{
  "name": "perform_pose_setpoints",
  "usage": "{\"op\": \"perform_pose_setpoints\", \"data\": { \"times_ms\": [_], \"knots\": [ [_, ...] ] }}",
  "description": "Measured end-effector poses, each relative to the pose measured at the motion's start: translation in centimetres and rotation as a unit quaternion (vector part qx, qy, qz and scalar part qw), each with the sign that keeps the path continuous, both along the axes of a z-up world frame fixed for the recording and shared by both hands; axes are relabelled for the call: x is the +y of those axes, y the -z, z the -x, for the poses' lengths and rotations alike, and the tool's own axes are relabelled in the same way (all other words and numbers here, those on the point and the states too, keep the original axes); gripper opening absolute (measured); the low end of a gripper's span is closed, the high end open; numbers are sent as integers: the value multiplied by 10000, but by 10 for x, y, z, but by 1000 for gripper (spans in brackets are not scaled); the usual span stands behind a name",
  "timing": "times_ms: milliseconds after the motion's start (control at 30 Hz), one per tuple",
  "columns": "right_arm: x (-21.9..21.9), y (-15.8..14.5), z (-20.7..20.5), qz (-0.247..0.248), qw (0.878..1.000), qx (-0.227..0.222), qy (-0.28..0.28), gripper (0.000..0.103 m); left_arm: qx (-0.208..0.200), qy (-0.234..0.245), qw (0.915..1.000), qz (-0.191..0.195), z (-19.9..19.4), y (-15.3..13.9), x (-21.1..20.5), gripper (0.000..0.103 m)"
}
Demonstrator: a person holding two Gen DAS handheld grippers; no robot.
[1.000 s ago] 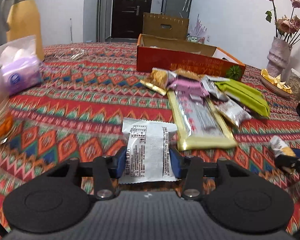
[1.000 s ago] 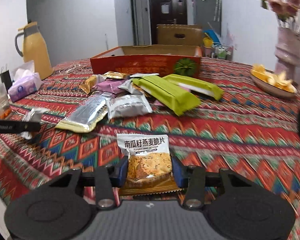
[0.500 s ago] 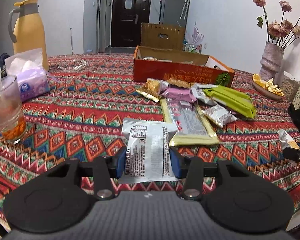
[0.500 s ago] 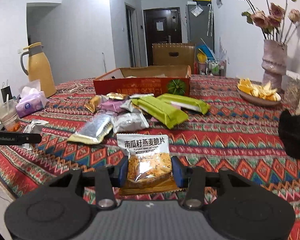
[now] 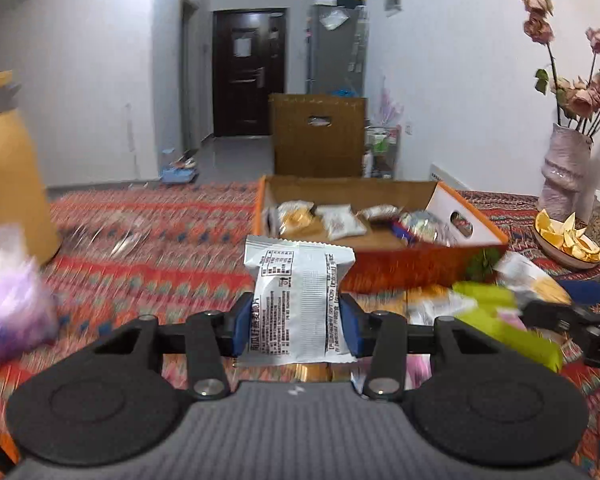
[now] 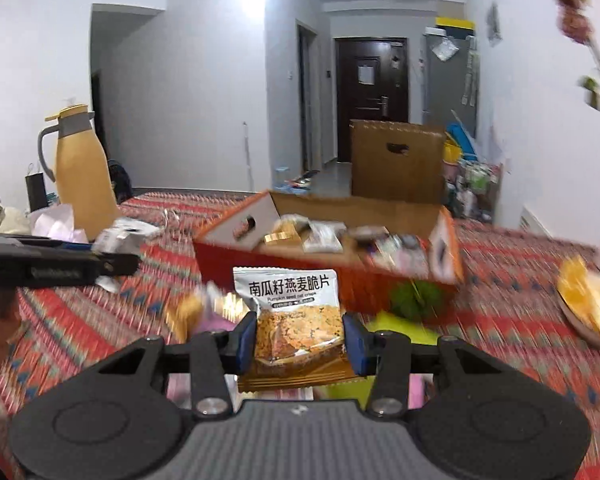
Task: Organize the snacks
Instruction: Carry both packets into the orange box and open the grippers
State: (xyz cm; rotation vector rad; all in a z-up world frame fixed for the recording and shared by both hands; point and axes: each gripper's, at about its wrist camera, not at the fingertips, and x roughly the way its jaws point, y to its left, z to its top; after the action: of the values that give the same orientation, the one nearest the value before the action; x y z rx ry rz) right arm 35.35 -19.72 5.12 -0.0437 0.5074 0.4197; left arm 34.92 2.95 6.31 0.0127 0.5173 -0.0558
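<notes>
Left gripper [image 5: 296, 326] is clamped on a white snack packet [image 5: 299, 300], right gripper [image 6: 299, 339] on an oat crisp packet [image 6: 296, 320]. Both packets stand upright, pinched by their sides, likely so they drop cleanly into the orange box [image 6: 364, 276] ahead, which already holds several snacks; more lie at its near edge.

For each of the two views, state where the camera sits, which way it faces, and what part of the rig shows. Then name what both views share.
Left wrist: on the left gripper, facing the box; its fingers pinch a white packet.
Right wrist: on the right gripper, facing the same box; its fingers pinch an oat-crisp packet.
Shared: box, door, flask.
</notes>
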Motion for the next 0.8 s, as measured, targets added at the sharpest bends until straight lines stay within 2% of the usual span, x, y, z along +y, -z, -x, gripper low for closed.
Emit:
{"op": "perform_pose_setpoints", "data": {
  "times_ms": [100,167,267,400,533,600,667,800],
  "knots": [
    [20,-9,-57,7,9998,97,-156,44,115,148,9998,-29,-50,-6,-5,46],
    [35,-9,-100,29,9992,329,-215,44,102,193,9996,-173,-81,-7,-11,46],
    [49,3,-167,-106,9954,945,-136,44,306,341,9988,-162,-128,-3,-16,47],
    [59,25,-236,-399,9852,1664,108,44,624,52,9978,-199,-188,9,-14,46],
    [62,46,-283,-626,9741,2130,421,45,916,71,9956,-202,-233,25,-5,47],
    [65,53,-297,-644,9716,2224,495,46,1072,60,9942,-78,-247,33,2,51],
    [69,61,-305,-597,9702,2285,543,46,1090,10,9940,14,-254,37,7,59],
    [70,69,-311,-724,9667,2409,461,47,1009,200,9947,87,-249,36,12,65]
  ]
}}
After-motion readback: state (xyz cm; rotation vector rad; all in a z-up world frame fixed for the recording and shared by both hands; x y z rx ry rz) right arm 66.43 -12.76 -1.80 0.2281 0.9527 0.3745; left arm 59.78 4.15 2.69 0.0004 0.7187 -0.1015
